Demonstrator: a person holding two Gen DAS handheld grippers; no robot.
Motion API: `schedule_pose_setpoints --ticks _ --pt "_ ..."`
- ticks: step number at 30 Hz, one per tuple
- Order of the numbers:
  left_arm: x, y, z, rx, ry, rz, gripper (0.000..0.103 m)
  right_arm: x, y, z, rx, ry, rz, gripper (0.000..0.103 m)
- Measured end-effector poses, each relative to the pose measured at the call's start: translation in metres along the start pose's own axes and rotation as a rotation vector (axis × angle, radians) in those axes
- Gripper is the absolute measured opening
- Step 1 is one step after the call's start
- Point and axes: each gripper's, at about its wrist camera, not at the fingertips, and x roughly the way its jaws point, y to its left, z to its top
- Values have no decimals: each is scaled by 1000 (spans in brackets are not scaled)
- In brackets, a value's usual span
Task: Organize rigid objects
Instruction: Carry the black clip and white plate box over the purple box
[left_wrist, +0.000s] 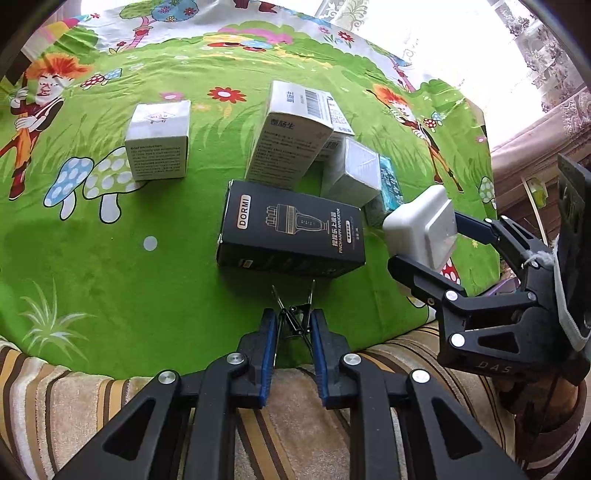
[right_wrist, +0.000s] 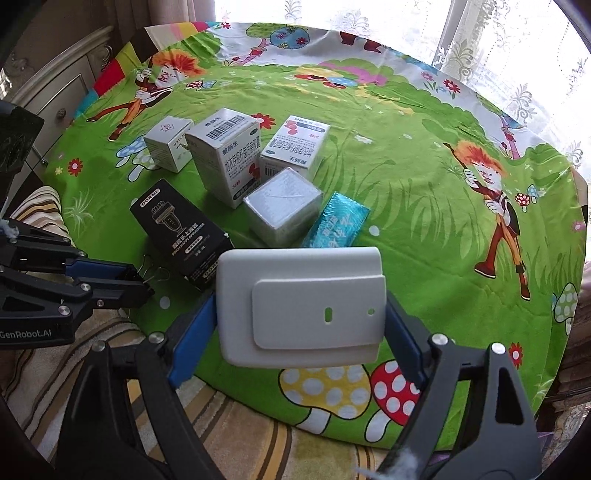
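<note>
My left gripper (left_wrist: 293, 326) is shut on a black binder clip (left_wrist: 295, 317), whose wire handles point toward the black DORMI box (left_wrist: 291, 229) just ahead on the green cloth. My right gripper (right_wrist: 300, 295) is shut on a white plastic switch plate (right_wrist: 299, 310) and holds it a little above the cloth near the front edge. The plate (left_wrist: 421, 229) also shows at the right of the left wrist view. Beyond it stand a tall white medicine box (right_wrist: 225, 158), a second medicine box (right_wrist: 295, 144), a clear-wrapped white block (right_wrist: 284, 206), a teal packet (right_wrist: 336, 221) and a small white box (right_wrist: 168, 142).
The cartoon-print green cloth (right_wrist: 424, 184) covers a round table. A striped fabric (left_wrist: 74, 398) lies below its near edge. A pale cabinet (right_wrist: 55, 92) stands at the far left and lace curtains (right_wrist: 498, 55) hang behind. The cloth's right half holds no objects.
</note>
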Motion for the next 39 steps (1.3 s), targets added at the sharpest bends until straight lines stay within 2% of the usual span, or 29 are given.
schedule_pose_setpoints --ticks 8,12,21,29,39 --pt "-18 -7 -2 10 -75 -26 19 -44 -13 -20 110 -111 -37 87" --pt "-28 -18 -5 14 -95 -83 19 -63 -24 -34 180 -147 -37 87" --pt "-31 -70 -18 98 -45 -205 19 -100 -41 -80 298 -183 -58 87" --pt "-31 -111 -33 97 -9 -339 19 -131 -74 -130 463 -195 -98 87" --pt "-11 -181 -54 168 76 -439 19 -160 -111 -204 614 -190 -177 87"
